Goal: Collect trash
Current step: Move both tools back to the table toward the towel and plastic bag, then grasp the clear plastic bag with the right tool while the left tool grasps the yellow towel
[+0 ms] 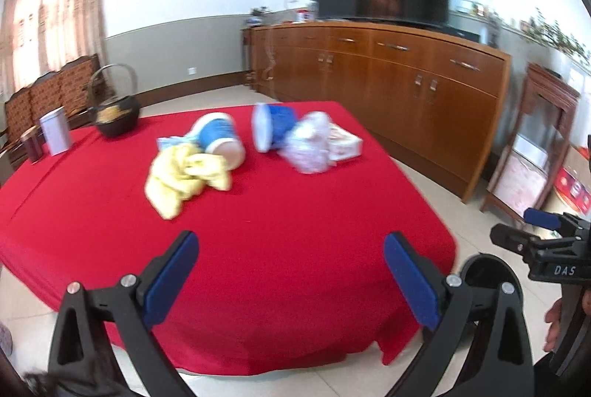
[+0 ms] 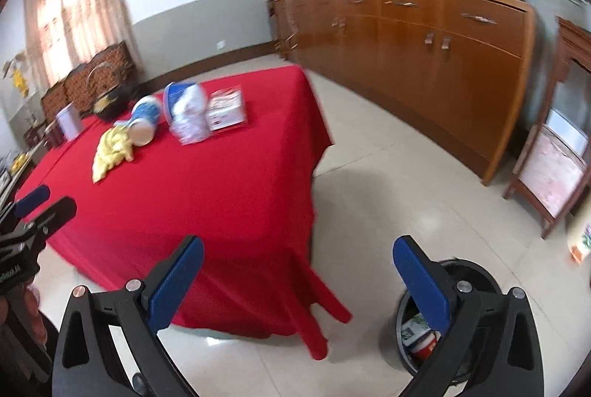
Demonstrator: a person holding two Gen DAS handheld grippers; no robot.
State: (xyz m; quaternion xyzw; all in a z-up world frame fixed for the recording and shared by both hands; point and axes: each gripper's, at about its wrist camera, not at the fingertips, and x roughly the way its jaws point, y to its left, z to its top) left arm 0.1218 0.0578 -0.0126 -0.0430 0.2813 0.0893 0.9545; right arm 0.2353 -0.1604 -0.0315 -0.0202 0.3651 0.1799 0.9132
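While the left gripper (image 1: 291, 271) hangs with jaws spread and empty before the red-clothed desk (image 1: 258, 249), most trash is uncollected: a tipped blue-and-white cup (image 1: 221, 138), crumpled clear plastic (image 1: 308, 146) and a yellow cloth (image 1: 184, 177) lie mid-desk. From the right wrist, the right gripper (image 2: 297, 277) is likewise spread and empty; the floor bin (image 2: 417, 330) beside it already holds some wrappers.

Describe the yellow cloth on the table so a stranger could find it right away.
Look at the table with the red cover. The yellow cloth lies crumpled near the middle, touching a tipped blue-and-white cup. It is the only yellow, soft thing there.
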